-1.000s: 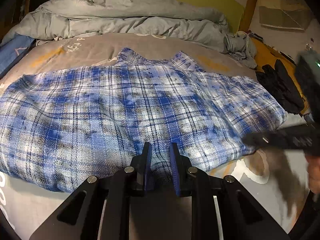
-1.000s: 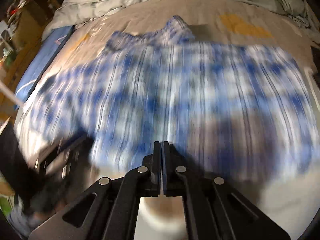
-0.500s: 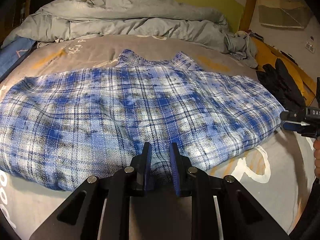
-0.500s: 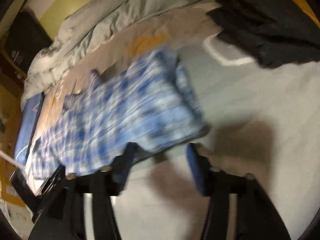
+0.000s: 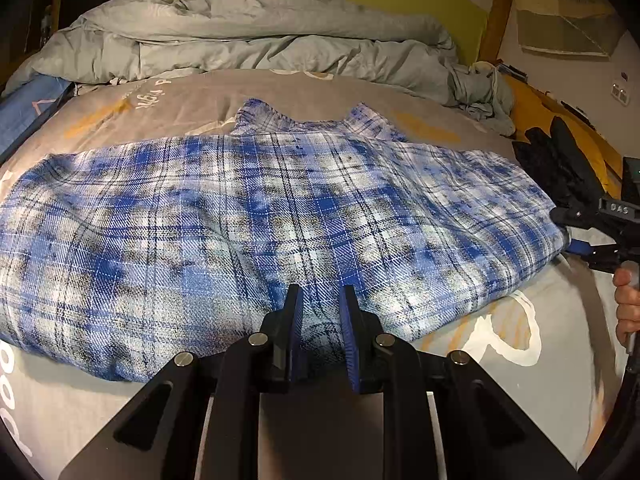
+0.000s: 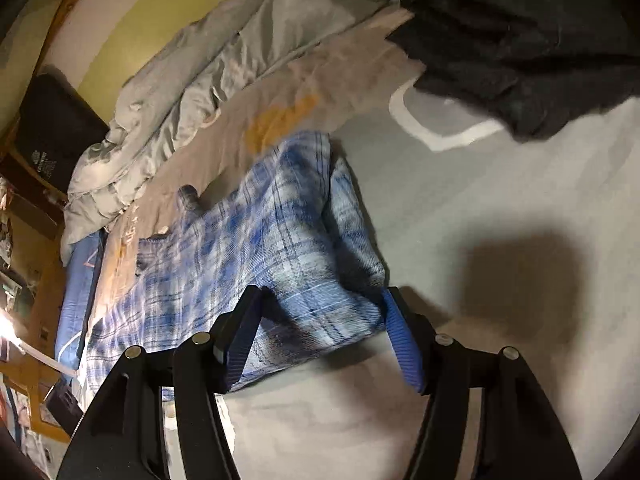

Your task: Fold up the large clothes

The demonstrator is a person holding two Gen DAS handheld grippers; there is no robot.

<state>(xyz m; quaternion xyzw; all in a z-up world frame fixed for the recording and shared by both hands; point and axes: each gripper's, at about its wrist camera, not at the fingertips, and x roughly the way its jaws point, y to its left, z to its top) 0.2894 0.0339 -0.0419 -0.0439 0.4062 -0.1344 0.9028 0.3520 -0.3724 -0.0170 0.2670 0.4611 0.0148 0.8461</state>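
partly the left tool [image 5: 319, 312] hides the shirt [image 5: 256, 216] hem.

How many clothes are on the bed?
2 that I can see. The blue plaid shirt lies spread across the middle; the black garment sits at the right edge. More may hide in the grey duvet.

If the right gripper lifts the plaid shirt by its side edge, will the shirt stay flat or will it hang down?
The shirt will probably hang down: it is soft flannel-like cloth with wrinkles across the bed. It looks light but wide, so most would likely drag behind. The right gripper is open around the thick folded edge, which may slip apart.
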